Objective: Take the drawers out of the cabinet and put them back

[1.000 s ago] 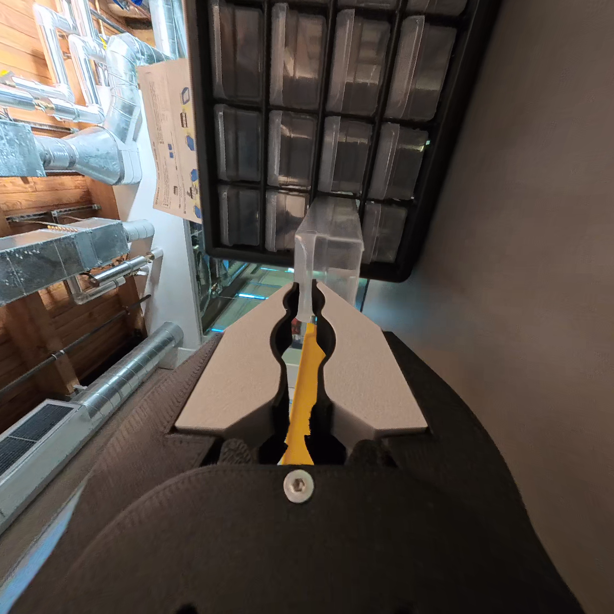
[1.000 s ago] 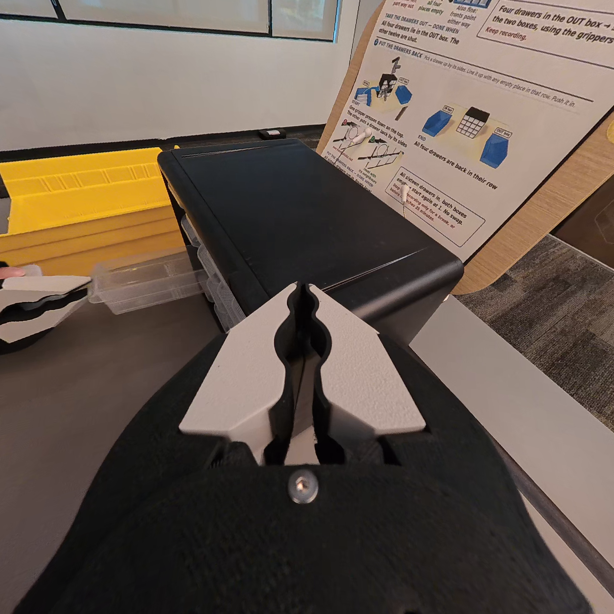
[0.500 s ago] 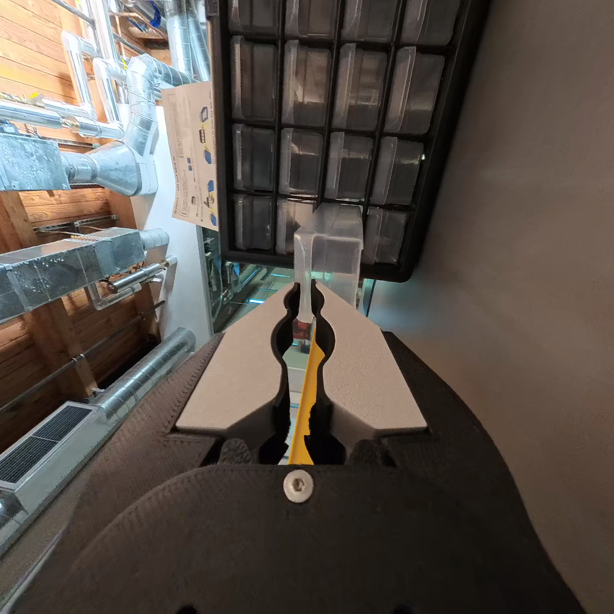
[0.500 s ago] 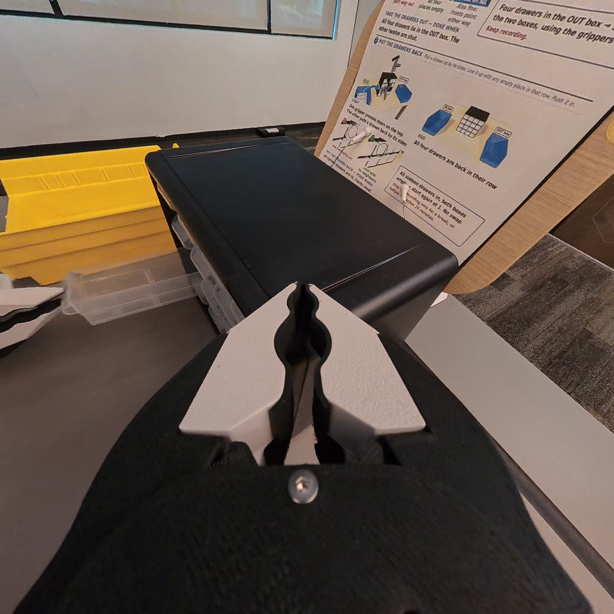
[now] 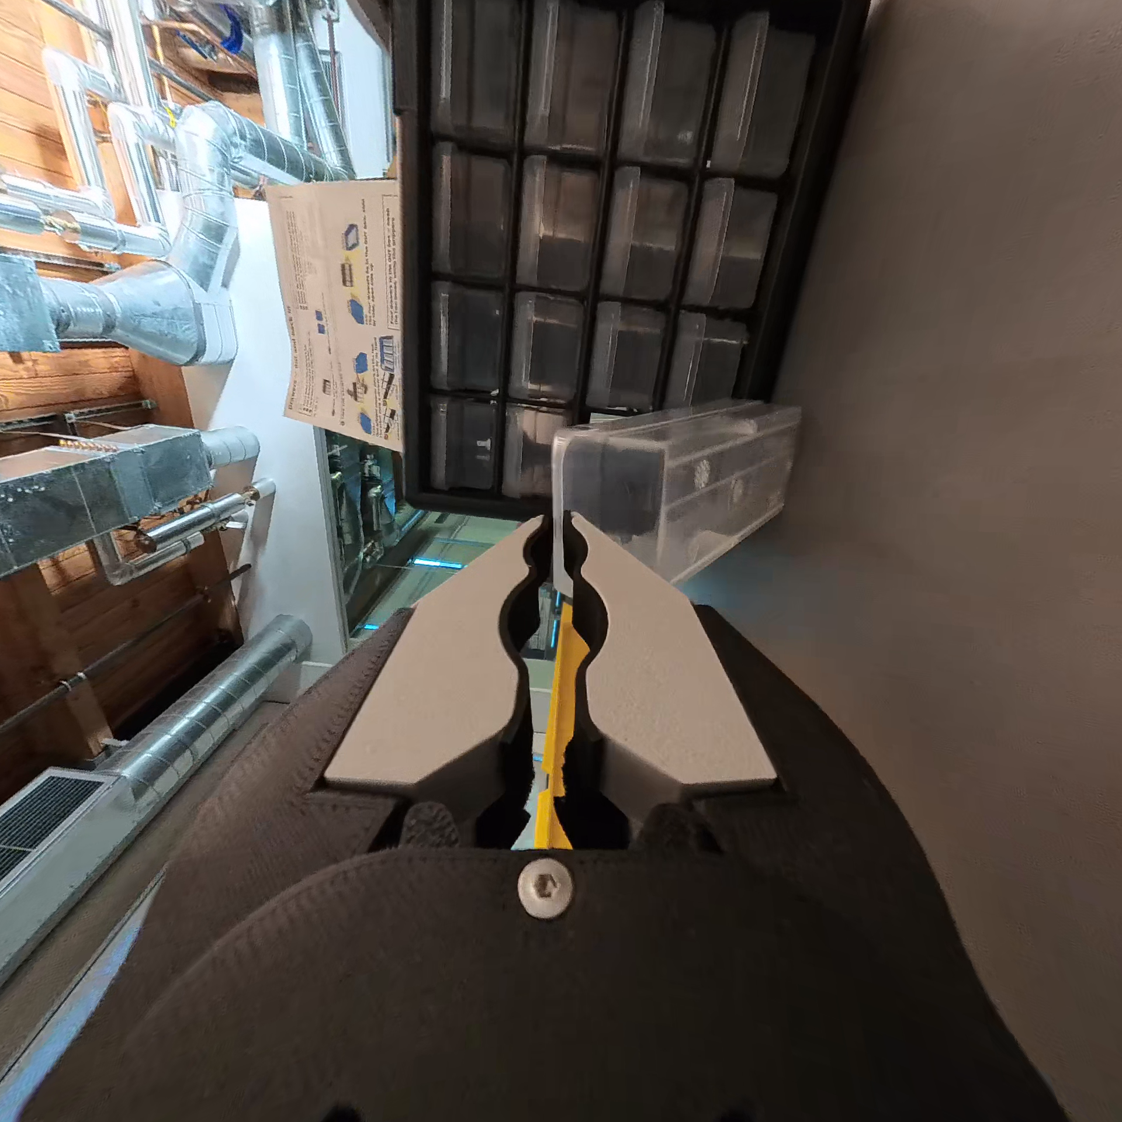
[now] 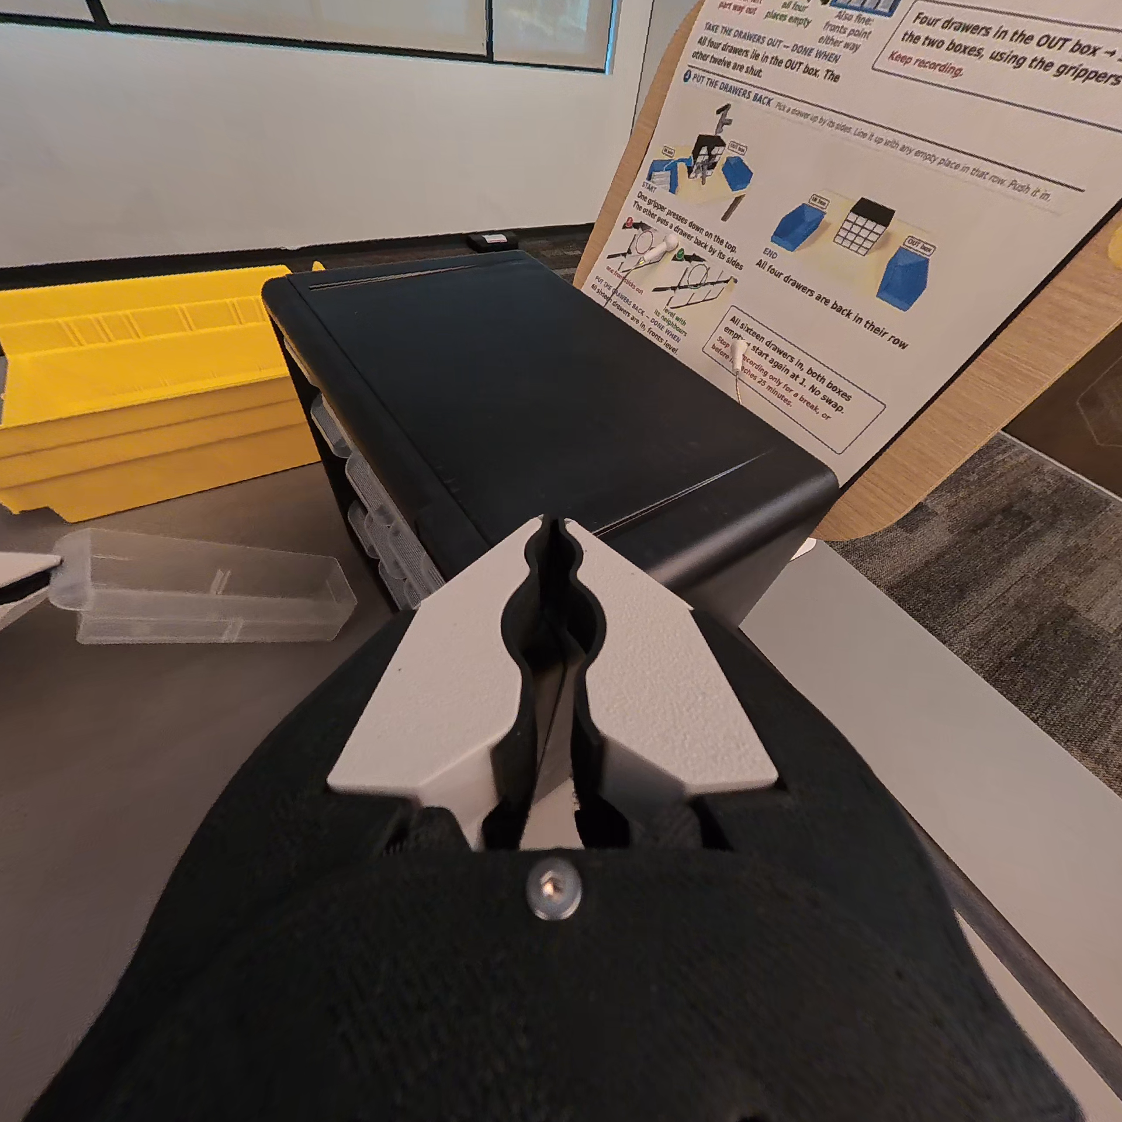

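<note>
The black cabinet (image 5: 607,243) with clear drawers fills the top of the rolled left wrist view. My left gripper (image 5: 557,522) is shut on the front tab of a clear drawer (image 5: 680,486), which is fully out of the cabinet and swung sideways close to the grey table. In the right wrist view the same drawer (image 6: 206,586) lies out in front of the cabinet (image 6: 534,388), held by the left gripper's fingers (image 6: 24,574) at the left edge. My right gripper (image 6: 554,522) is shut and empty, its tips at the cabinet top's near edge.
A yellow bin (image 6: 139,388) stands on the table left of the cabinet. An instruction poster on a wooden board (image 6: 850,212) leans behind the cabinet on the right. The table's right edge (image 6: 947,759) borders carpet. One gripper's finger ends stand about 25 centimetres off the other's.
The left gripper has pulled the drawer completely out of the cabinet and swung it sideways away from the slot. The right gripper has stayed shut at the cabinet top.
</note>
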